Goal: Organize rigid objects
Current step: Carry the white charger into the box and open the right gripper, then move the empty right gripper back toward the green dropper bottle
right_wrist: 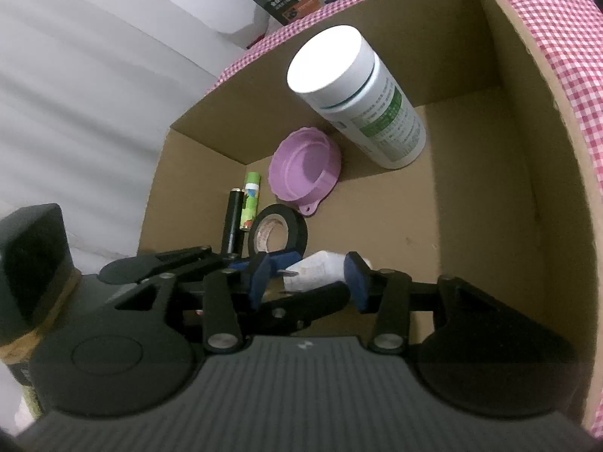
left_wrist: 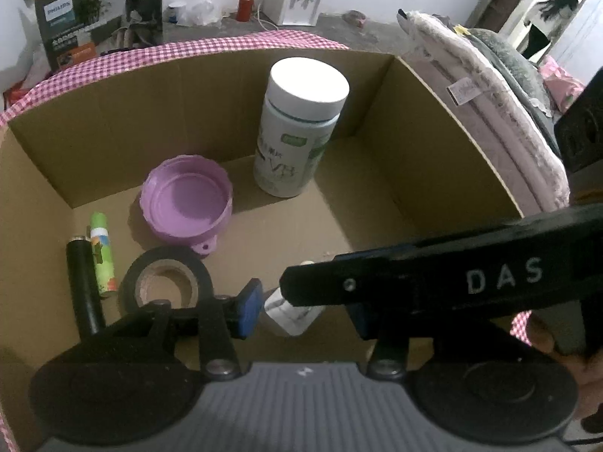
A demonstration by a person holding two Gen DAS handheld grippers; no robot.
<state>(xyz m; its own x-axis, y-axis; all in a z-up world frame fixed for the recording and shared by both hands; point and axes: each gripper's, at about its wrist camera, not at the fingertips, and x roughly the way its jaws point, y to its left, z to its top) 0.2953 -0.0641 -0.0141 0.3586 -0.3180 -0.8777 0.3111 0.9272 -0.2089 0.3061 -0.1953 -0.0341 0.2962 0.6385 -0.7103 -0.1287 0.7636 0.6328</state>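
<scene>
Both grippers are reaching down into the cardboard box (left_wrist: 433,120), and 1 small white bottle (right_wrist: 320,269) is lying between them near the box's front edge.

The right gripper (right_wrist: 307,277) is bracketing this bottle: its 2 blue pads are standing partly open on either side of the white body, and whether they are pressing on it or just flanking it I cannot tell. The bottle's long axis is running roughly across that gripper's opening, from pad to pad, with 1 end showing past the right-hand pad.

The left gripper (left_wrist: 301,301) is also partly open, with the same bottle showing between its pads from the other side; a grip there cannot be confirmed either. The right gripper's black finger is crossing over the left wrist view.

Already sitting in the box are a tall white jar (left_wrist: 297,128) standing upright toward the back, a purple lid (left_wrist: 186,203), a black tape roll (left_wrist: 166,282), a green tube (left_wrist: 101,256) and a black cylinder (left_wrist: 83,286) lying side by side at the left.
</scene>
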